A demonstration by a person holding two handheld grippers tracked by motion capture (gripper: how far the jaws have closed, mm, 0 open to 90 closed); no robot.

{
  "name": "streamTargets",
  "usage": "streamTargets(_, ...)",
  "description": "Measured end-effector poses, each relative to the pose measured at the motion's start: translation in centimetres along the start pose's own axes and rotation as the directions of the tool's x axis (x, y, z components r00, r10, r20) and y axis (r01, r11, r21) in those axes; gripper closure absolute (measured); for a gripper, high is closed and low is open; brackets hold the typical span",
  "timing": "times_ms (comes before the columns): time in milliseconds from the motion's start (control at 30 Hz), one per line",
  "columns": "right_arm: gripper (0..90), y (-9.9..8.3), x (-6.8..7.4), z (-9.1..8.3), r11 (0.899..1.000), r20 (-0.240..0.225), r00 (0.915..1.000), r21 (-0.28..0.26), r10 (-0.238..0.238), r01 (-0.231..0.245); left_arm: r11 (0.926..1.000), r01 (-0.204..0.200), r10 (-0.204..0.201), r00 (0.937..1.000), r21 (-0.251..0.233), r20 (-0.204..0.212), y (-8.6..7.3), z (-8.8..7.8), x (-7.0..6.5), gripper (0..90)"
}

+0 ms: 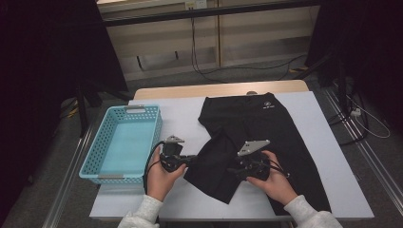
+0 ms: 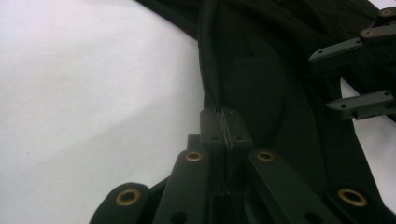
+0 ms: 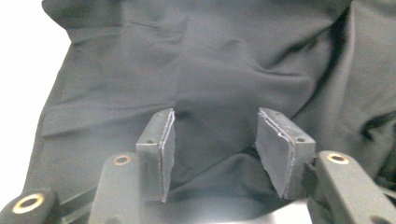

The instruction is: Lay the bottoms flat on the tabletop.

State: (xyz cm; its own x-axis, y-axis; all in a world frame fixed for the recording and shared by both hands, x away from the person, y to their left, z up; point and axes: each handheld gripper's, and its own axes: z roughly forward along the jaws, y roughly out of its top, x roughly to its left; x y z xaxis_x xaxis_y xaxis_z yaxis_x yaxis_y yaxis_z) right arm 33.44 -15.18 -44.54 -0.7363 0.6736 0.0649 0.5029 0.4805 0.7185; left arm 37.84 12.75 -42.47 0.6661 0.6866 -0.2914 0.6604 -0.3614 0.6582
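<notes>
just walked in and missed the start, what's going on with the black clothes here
A person at a white-covered table is folding a pair of black fabric shorts with a hand-held tool in each hand. The left tool is shut on the edge of one shorts leg, which lies turned over across the garment. The right tool is at the cloth with its jaws apart, not pinching yet. A light blue plastic basket stands at the left.

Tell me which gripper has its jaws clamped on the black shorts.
The left gripper: its jaws pinch a fold of the black shorts. The right gripper has its jaws apart over the fabric.
</notes>
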Motion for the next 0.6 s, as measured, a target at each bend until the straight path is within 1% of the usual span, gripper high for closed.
streamTargets(100, 52.1, -0.1, 0.4, -0.1, 1.0, -0.011, 0.9998, 0.002, -0.018, 0.018, 1.0, 0.001, -0.001, 1.0, -0.004, -0.005, 0.0, 0.1, 0.0, 89.4)
streamTargets(200, 54.6, -0.1, 0.7, 0.3, 0.999, -0.044, 0.9977, 0.014, -0.052, 0.052, 1.0, 0.005, -0.005, 1.0, -0.003, -0.005, 0.0, 0.1, 0.2, 89.4)
streamTargets(300, 59.5, -0.3, 1.0, 1.0, 0.995, -0.049, 0.9954, 0.046, -0.082, 0.084, 1.0, 0.008, -0.008, 0.9999, -0.001, -0.01, -0.1, 0.3, 0.4, 89.4)
streamTargets(333, 65.5, -0.3, 1.0, 1.0, 0.996, -0.053, 0.9952, 0.041, -0.082, 0.084, 1.0, 0.006, -0.006, 1.0, 0.003, -0.007, -0.2, 0.4, 0.4, 89.3)
streamTargets(367, 69.2, -0.2, 0.9, 0.9, 0.995, -0.058, 0.9948, 0.041, -0.084, 0.086, 1.0, 0.007, -0.007, 1.0, 0.003, -0.006, -0.2, 0.4, 0.5, 89.4)
streamTargets(433, 78.6, -0.2, 0.8, 0.9, 0.994, -0.053, 0.9942, 0.048, -0.093, 0.096, 0.9999, 0.012, -0.012, 0.9999, 0.0, -0.006, -0.2, 0.3, 0.5, 89.2)
streamTargets(467, 83.7, -0.1, 0.7, 0.8, 0.994, -0.06, 0.9939, 0.053, -0.092, 0.095, 0.9999, 0.014, -0.014, 0.9999, -0.003, -0.006, -0.2, 0.3, 0.6, 89.2)
streamTargets(500, 87.7, -0.1, 0.5, 0.8, 0.995, -0.07, 0.9942, 0.054, -0.082, 0.085, 0.9998, 0.02, -0.02, 0.9998, -0.007, -0.004, -0.2, 0.2, 0.6, 89.1)
streamTargets(567, 89.1, -0.2, 0.2, 0.6, 0.996, -0.084, 0.9945, 0.057, -0.062, 0.067, 0.9999, 0.015, -0.015, 0.9999, -0.008, -0.003, -0.2, 0.1, 0.5, 89.0)
streamTargets(600, 89.1, -0.3, 0.2, 0.4, 0.996, -0.076, 0.9949, 0.055, -0.066, 0.07, 0.9998, 0.016, -0.016, 0.9999, -0.009, -0.002, -0.2, 0.1, 0.5, 88.9)
